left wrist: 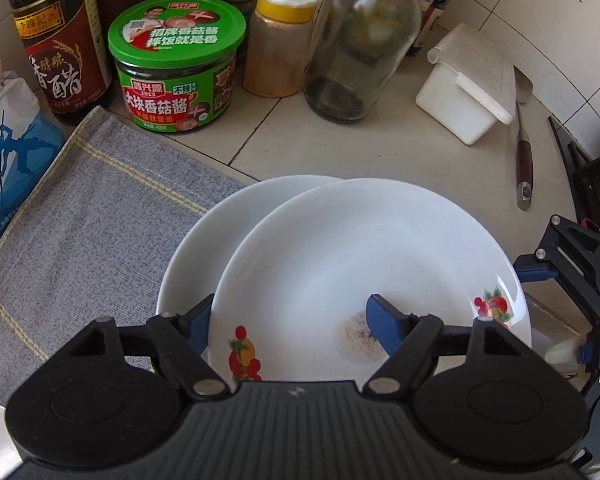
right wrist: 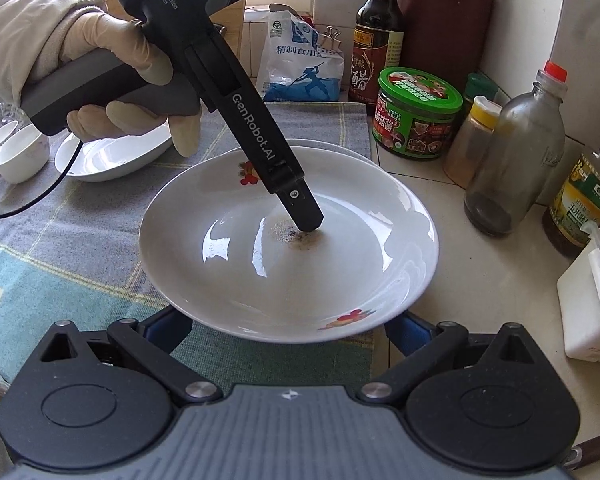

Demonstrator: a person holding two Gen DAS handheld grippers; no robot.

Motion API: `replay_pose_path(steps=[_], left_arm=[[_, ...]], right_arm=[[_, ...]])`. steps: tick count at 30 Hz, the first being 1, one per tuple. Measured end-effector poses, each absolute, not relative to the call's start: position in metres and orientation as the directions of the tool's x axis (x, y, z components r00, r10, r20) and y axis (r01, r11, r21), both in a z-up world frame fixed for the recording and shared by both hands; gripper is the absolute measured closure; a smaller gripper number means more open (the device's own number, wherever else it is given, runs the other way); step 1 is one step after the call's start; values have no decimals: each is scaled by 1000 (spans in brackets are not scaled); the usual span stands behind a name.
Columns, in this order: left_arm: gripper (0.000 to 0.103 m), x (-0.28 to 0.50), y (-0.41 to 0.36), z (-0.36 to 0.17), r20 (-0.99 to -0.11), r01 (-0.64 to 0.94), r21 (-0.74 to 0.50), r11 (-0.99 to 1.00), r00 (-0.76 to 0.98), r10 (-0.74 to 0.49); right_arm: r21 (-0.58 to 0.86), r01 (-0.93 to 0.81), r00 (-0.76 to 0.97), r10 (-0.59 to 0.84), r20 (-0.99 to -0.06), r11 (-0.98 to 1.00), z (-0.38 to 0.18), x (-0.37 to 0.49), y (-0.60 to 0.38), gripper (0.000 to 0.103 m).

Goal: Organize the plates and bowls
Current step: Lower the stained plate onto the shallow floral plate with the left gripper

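My left gripper (left wrist: 290, 326) straddles the near rim of the top plate (left wrist: 364, 248), one finger above the dish and one below it; I cannot tell whether it pinches. My right gripper (right wrist: 288, 330) spreads wide under that rim. The plate overlaps a second plate (left wrist: 204, 240) at the cloth's (left wrist: 100, 208) edge. Beyond stands the green jar (left wrist: 176, 64).

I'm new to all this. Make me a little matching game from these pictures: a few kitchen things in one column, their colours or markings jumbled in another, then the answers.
Things:
1. sauce jar lid
2. spice shaker cap
3. top plate
4. vinegar bottle

Looks:
A. white with fruit prints
B. dark brown
C. green
D. yellow

Pairs: 1-C, 2-D, 3-A, 4-B
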State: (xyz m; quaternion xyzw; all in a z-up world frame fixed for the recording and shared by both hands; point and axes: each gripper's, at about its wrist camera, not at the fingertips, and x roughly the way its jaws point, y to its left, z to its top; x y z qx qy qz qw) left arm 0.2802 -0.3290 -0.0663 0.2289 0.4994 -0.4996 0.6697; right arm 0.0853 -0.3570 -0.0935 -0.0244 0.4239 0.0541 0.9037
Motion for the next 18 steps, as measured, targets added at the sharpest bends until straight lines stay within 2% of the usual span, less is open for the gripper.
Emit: replay_pose_path(steps=[18], left_arm=[[20,279,-332,-64,-906,906,-152,394,31,-422]], right_arm=[[15,-119,652,89,-753,993,-90,80,-356,0]])
